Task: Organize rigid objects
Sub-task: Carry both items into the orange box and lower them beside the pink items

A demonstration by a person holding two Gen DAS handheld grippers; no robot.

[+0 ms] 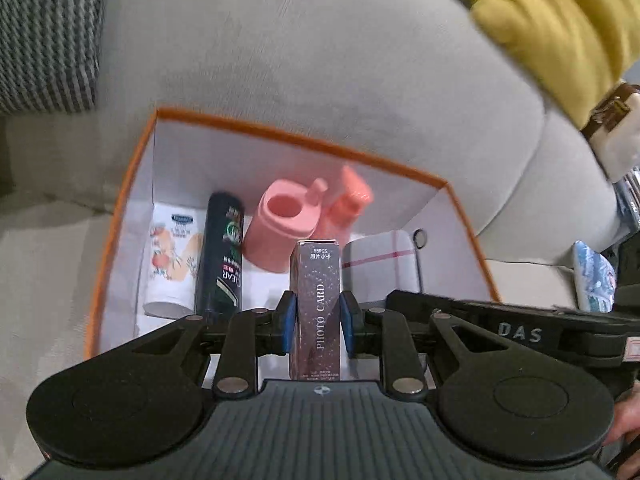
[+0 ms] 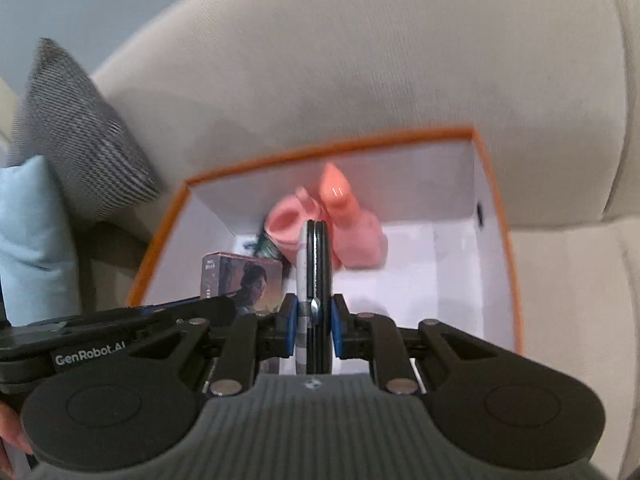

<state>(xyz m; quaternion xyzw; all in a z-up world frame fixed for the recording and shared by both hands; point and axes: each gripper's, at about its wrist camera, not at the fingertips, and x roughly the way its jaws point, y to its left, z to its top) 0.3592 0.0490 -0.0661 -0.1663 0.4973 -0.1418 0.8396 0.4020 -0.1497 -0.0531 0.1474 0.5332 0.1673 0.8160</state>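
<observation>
An orange-rimmed white box point(image 1: 120, 204) sits on a grey sofa. My left gripper point(image 1: 316, 322) is shut on a purple photo card box point(image 1: 318, 300), held upright over the box's near side. Inside lie a white tube point(image 1: 172, 256), a dark bottle point(image 1: 222, 256), a pink cup point(image 1: 280, 224), a pink bottle point(image 1: 348, 200) and a white case with red lines point(image 1: 380, 268). My right gripper point(image 2: 314, 324) is shut on that flat white and black case point(image 2: 316, 264), edge-on inside the box point(image 2: 496, 216). The photo card box point(image 2: 244, 276) shows to its left.
A grey striped cushion point(image 1: 48, 36) lies at the left, a yellow cushion point(image 1: 560, 28) at the upper right. A light blue cushion point(image 2: 28, 240) sits left of the box. Patterned items point(image 1: 592, 276) lie right of the box. The sofa back point(image 2: 360, 60) rises behind.
</observation>
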